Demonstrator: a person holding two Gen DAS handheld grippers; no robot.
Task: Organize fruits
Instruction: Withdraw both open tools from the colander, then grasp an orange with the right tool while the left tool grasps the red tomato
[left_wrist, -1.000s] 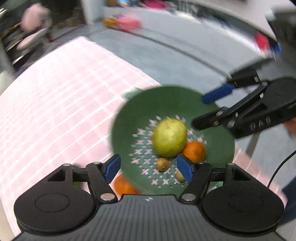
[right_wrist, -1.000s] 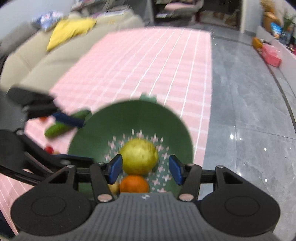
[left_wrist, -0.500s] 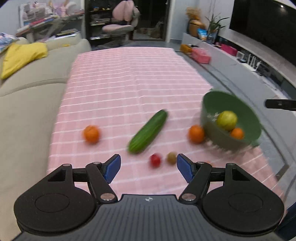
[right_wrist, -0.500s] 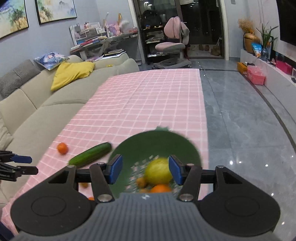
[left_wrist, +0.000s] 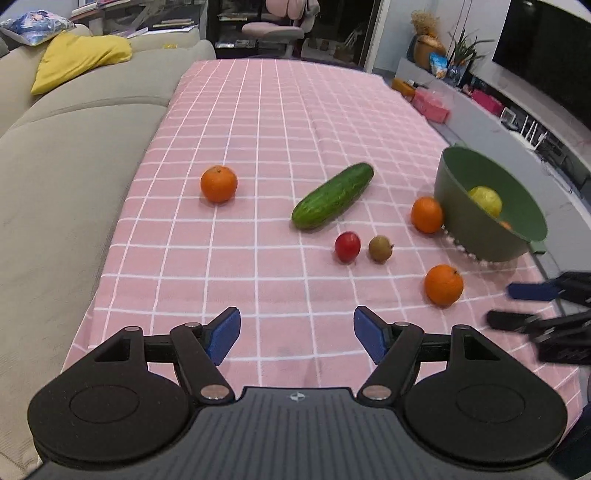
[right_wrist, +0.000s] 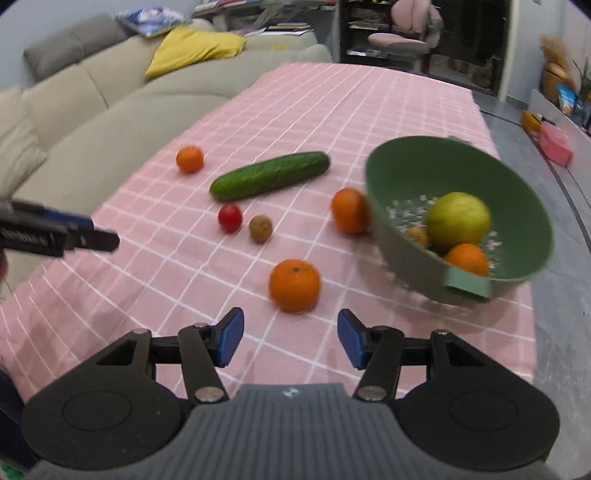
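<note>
Both tools, left (left_wrist: 297, 335) and right (right_wrist: 290, 338), hung spread and empty above the pink checked counter (left_wrist: 258, 147). The tilted green perforated plastic bowl (right_wrist: 413, 173) held a yellow-green round fruit (right_wrist: 458, 221); a long green cucumber (left_wrist: 332, 196) lay well left of it.

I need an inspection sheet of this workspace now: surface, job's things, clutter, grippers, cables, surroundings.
Surface: pink checked tablecloth.
Job's things: green bowl tilted at the table edge, holding a yellow-green fruit, an orange and a small brown fruit; on the cloth three oranges, cucumber, red fruit, brown fruit.
Clutter: nothing seen.
Grippers: left gripper and right gripper open, empty.
Cables: nothing seen on the cloth.
Surroundings: sofa, yellow cushion, chair.
</note>
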